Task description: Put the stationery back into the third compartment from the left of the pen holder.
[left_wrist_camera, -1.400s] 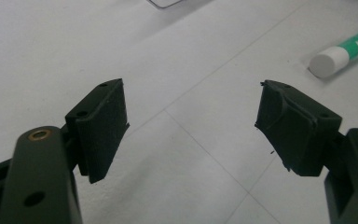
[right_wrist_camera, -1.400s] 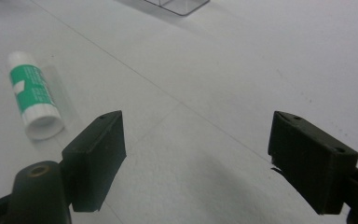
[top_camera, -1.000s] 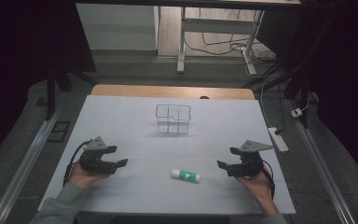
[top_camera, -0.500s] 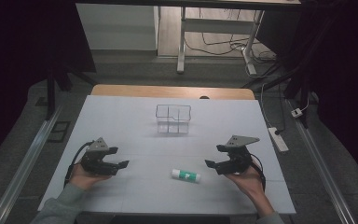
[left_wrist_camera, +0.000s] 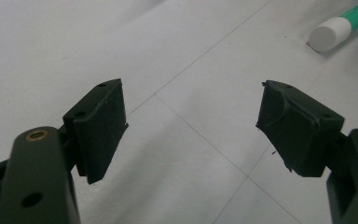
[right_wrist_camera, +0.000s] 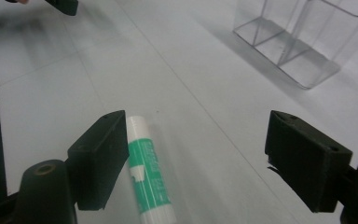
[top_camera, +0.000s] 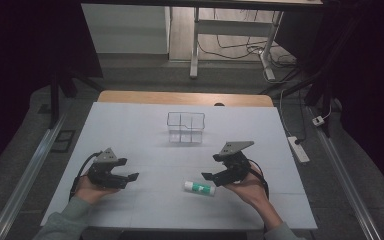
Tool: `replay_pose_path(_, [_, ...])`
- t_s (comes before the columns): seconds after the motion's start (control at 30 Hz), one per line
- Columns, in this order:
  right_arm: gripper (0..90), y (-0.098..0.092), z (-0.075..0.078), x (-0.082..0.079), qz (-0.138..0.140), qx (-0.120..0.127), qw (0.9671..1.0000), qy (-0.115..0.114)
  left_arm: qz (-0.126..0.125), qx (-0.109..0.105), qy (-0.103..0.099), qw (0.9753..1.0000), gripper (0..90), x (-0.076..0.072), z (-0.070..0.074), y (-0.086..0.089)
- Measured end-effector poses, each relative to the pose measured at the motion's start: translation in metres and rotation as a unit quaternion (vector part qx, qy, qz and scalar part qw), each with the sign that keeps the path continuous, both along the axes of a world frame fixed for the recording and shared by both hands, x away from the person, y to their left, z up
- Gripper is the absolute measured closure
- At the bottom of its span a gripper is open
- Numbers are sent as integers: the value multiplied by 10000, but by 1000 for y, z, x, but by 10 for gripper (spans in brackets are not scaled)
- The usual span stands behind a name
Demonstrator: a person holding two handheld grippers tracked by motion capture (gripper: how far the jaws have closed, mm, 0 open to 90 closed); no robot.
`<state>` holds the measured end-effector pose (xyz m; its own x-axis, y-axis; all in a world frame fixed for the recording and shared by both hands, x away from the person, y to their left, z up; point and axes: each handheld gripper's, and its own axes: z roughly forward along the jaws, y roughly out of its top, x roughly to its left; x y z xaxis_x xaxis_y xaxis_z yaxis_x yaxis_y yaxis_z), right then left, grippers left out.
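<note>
Glue stick (top_camera: 199,188) is seen lying flat on the table (top_camera: 130,125) — just beside the right gripper (top_camera: 215,176), held spread wide; left gripper (top_camera: 130,176) likewise released, well apart.

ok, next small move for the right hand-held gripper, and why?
Probably shift the right hand-held gripper sideways to centre on the glue stick, then close. Its jaws are open, but the stick lies on the table beside one jaw rather than midway between them.

Black grippers, brass-bushed jaws, grey-green sleeves (top_camera: 62,225).
</note>
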<state>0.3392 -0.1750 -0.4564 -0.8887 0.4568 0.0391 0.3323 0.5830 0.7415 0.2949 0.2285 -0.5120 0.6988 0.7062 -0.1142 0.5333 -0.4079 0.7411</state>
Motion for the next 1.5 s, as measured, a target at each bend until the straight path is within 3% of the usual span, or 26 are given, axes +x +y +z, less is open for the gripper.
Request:
replay_pose_path(0.4, [212, 27, -1, 5, 289, -217, 9992, 183, 1, 38, 17, 10000, 230, 0, -1, -2])
replay_pose_path(0.73, [212, 47, -1, 1, 722, -555, 9952, 350, -51, 75, 35, 10000, 229, 1, -1, -3])
replay_pose_path(0.93, [214, 59, -7, 2, 959, -931, 9899, 473, -47, 87, 67, 9999, 227, 1, -2, -3])
replay_pose_path(1.2, [226, 69, -16, 6, 1111, -1254, 9842, 569, -3, 114, 73, 9999, 219, 2, -2, -3])
replay_pose_path(1.37, [252, 75, -24, 7, 1191, -1535, 9784, 708, -9, 113, 85, 9999, 219, 2, -3, -3])
replay_pose_path(1.47, [278, 80, -30, 8, 1315, -1714, 9742, 650, -17, 118, 89, 9999, 219, 2, -3, -3])
replay_pose_path(1.5, [291, 81, -31, 6, 1278, -1802, 9724, 752, -19, 116, 91, 9999, 218, 2, -3, -3])
